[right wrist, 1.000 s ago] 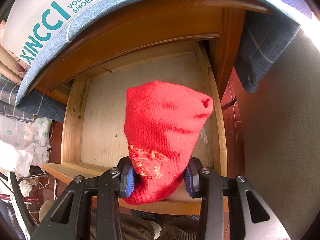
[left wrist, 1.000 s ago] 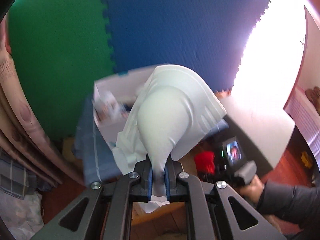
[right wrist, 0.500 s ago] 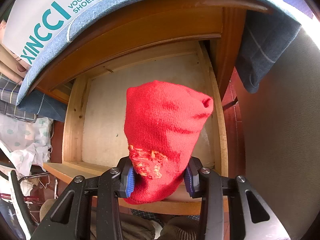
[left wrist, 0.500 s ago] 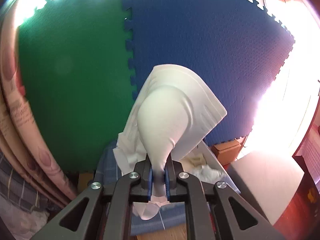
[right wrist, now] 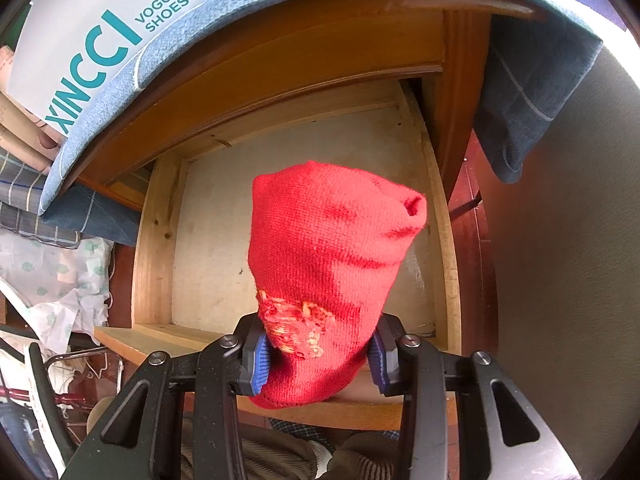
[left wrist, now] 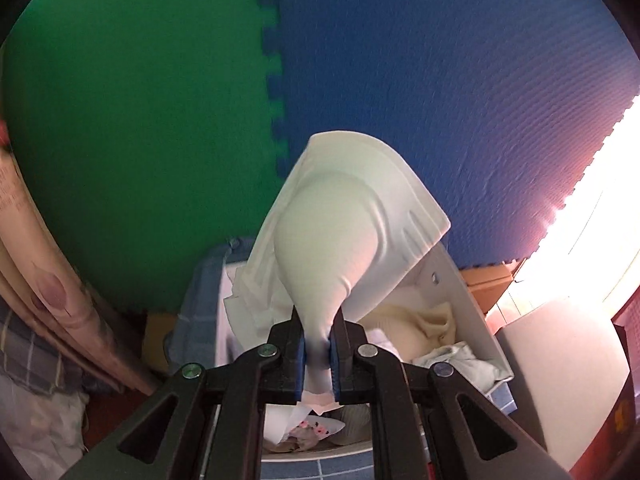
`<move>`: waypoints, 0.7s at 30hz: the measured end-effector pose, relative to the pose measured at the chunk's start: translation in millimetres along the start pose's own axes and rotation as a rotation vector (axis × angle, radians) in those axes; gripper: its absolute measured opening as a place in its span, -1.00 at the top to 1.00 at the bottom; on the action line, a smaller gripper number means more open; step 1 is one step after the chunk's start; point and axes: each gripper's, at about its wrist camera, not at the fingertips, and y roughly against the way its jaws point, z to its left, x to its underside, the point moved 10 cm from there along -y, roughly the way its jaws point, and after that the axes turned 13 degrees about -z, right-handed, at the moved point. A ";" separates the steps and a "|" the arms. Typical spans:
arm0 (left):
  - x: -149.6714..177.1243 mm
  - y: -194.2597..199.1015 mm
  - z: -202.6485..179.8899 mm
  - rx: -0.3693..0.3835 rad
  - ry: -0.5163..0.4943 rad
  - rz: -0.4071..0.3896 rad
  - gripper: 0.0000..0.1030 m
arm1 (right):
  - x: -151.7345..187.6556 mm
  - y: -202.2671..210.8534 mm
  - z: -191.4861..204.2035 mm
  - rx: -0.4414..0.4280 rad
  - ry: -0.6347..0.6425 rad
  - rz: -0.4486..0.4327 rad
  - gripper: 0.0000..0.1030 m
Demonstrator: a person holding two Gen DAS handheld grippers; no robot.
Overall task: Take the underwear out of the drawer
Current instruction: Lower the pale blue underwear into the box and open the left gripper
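Foam mats, green (left wrist: pixel 132 120) and blue (left wrist: pixel 460 92): interlocking puzzle-edged panels, ribbed surface, filling the backdrop of your left wrist view only.

Drawer (right wrist: pixel 156 248): pale wood, open, bare board floor, beneath an orange-brown cabinet top draped with a blue cloth (right wrist: pixel 524 92). Your right wrist view alone shows it, along with a white box (right wrist: pixel 100 36) printed "XINCCI VOGUE SHOES".

White bin (left wrist: pixel 476 312): smooth plastic, holding cream and pale crumpled fabrics. It sits below your left tool and shows only in that view.

Pale underwear (left wrist: pixel 336 240): smooth, mint-white, with a moulded rounded pouch and ribbed side panels. Its long axis runs upright and away from the camera, the broad end up and the narrow end down. It hangs over the bin, out of the drawer.

Red knit item (right wrist: pixel 332 256): coarse wool, sack-shaped, with a frayed orange patch at the lower left. Its long axis stands upright, with the closed end uppermost. It is held in front of the drawer.

Left gripper (left wrist: pixel 318 354): your blue-padded jaws are pinched tight on the underwear's narrow end.

Right gripper (right wrist: pixel 318 360): your jaws are set wide, clamped against both sides of the red knit.
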 end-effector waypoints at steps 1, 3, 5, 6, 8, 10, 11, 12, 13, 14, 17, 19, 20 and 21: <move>6.2 -6.8 0.2 -0.005 0.007 0.012 0.82 | -0.2 0.1 0.1 -0.001 0.000 0.000 0.29; 17.8 -20.8 -0.1 -0.016 0.020 0.039 0.82 | -0.4 0.3 -0.5 -0.003 -0.001 0.002 0.29; 31.9 -32.6 -1.2 -0.034 0.024 0.067 0.82 | -0.7 0.0 -0.1 -0.005 -0.003 0.001 0.29; 38.6 -41.5 0.5 -0.040 0.021 0.089 0.82 | -0.8 0.2 -0.2 -0.005 -0.003 0.001 0.29; 53.2 -52.4 -0.2 -0.048 0.019 0.126 0.82 | -0.8 0.2 -0.1 -0.006 -0.003 0.002 0.29; 64.5 -59.4 -1.9 -0.039 0.022 0.148 0.82 | -0.9 0.7 -0.1 -0.008 -0.004 0.001 0.29; 68.9 -61.2 -2.0 -0.044 0.018 0.152 0.82 | -0.8 1.0 -0.1 -0.007 -0.004 0.001 0.29; 72.1 -63.9 -1.8 -0.057 0.010 0.156 0.81 | -1.0 0.9 0.5 -0.007 -0.004 0.000 0.29; 74.5 -66.0 -2.3 -0.057 0.012 0.160 0.78 | -0.9 0.8 0.5 -0.008 -0.004 0.001 0.29; 77.8 -69.7 -2.7 -0.055 0.018 0.160 0.72 | -0.8 0.7 0.4 -0.007 -0.004 0.001 0.29; 78.4 -68.3 -5.6 -0.054 0.017 0.137 0.66 | -0.9 0.7 0.3 -0.007 -0.002 0.001 0.29; 79.2 -66.7 -6.3 -0.057 0.001 0.124 0.57 | -0.7 0.6 0.2 -0.006 -0.003 0.001 0.29; 78.0 -65.6 -7.6 -0.052 -0.009 0.115 0.54 | -0.6 0.5 0.2 -0.008 -0.003 0.002 0.29; 76.4 -63.5 -8.6 -0.051 -0.018 0.104 0.50 | -0.6 0.6 0.0 -0.007 -0.004 0.002 0.29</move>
